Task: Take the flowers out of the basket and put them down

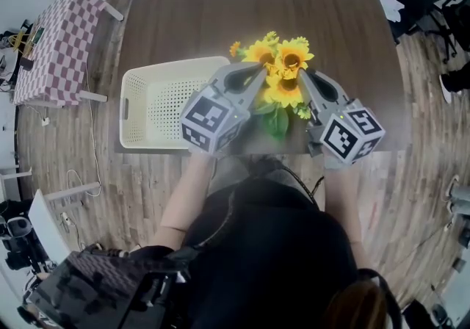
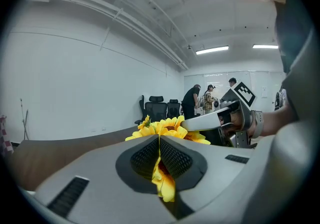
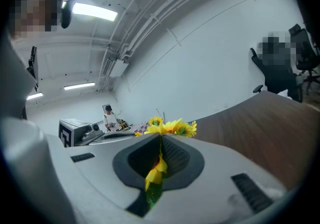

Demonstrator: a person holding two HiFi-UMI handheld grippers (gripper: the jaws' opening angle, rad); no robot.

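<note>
Left tool, right tool: both clamped shut on flowers, one from each side. Bunch clear of basket, to its right, over bare counter. Heads point away from person, stems toward. Set-down spot judged directly below.

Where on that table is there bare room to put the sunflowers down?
The table is bare wood over its far half, beyond the basket and the flowers, and from the flowers to its right edge. The near edge is crowded: basket, then left tongs and right tongs shut on the flowers.
</note>
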